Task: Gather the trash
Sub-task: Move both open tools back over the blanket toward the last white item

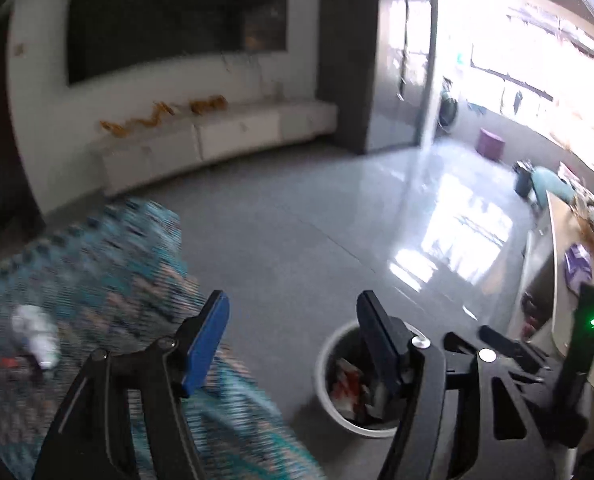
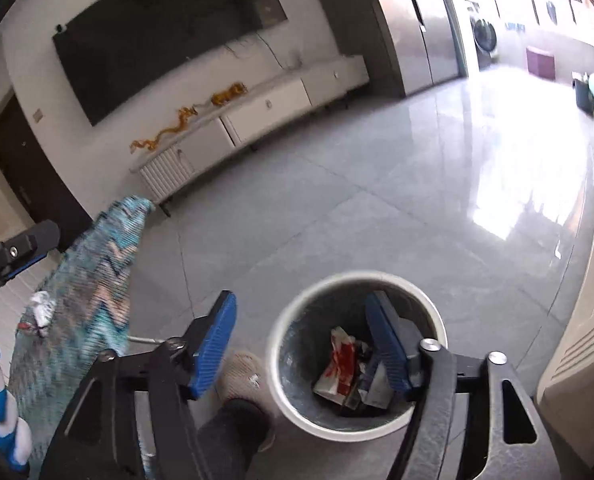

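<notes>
Already our white wastebasket holds red-and-white wrappers, while a crumpled white tissue (blurred) lies on the zigzag blanket. Both our left gripper and right gripper hang open, empty.

The right tool hangs wide open and empty above the white bin on the floor. Red-and-white wrappers lie inside the bin. A crumpled white tissue rests on the zigzag cloth.
</notes>
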Motion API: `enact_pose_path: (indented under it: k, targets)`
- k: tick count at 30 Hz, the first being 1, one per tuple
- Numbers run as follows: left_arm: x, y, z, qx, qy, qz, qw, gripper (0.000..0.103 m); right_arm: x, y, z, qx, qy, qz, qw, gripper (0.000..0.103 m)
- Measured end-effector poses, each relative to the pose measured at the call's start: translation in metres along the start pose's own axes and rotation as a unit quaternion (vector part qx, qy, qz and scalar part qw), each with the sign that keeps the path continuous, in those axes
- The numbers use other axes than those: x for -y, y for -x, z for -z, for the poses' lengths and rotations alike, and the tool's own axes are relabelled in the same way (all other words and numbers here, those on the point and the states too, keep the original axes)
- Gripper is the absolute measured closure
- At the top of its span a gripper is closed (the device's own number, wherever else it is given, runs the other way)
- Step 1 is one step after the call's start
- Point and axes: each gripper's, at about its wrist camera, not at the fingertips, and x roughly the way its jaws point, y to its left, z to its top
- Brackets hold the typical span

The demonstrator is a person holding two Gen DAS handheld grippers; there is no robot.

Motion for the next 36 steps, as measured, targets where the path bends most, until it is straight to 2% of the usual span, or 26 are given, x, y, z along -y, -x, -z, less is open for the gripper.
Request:
enact_pose_path:
  k: [2,4,11,15,20,23,25,36]
  targets:
    - [-0.014,0.022,0.002,0.027,0.003,-0.022,0.9994,0.038,-0.016,0.013,-0.004,0.015,0.014,-0.002,1.0,0.029]
    - [-0.028,0.043,0.004,0.05,0.002,-0.043,0.9978,0.038,-0.036,0.028,-0.007,0.031,0.031,-0.006,0.999,0.015]
    - [-0.08,0.111,0.02,0.094,0.022,-0.103,0.99,0.038,-0.091,0.067,-0.008,0.067,0.072,-0.019,0.995,0.01]
    - [-0.11,0.148,0.03,0.105,0.044,-0.137,0.984,0.038,-0.124,0.087,-0.003,0.082,0.094,-0.033,0.992,0.001]
    - [-0.157,0.189,0.047,0.118,0.089,-0.182,0.9722,0.038,-0.164,0.106,0.004,0.089,0.129,-0.052,0.986,0.001]
    - [-0.183,0.207,0.058,0.12,0.116,-0.211,0.9633,0.025,-0.186,0.112,0.011,0.087,0.148,-0.064,0.983,0.001]
    - [-0.198,0.218,0.067,0.121,0.135,-0.229,0.9563,0.023,-0.199,0.114,0.018,0.084,0.16,-0.07,0.981,0.001]
    - [-0.254,0.248,0.115,0.113,0.199,-0.258,0.9389,0.022,-0.253,0.132,0.039,0.086,0.205,-0.085,0.971,0.001]
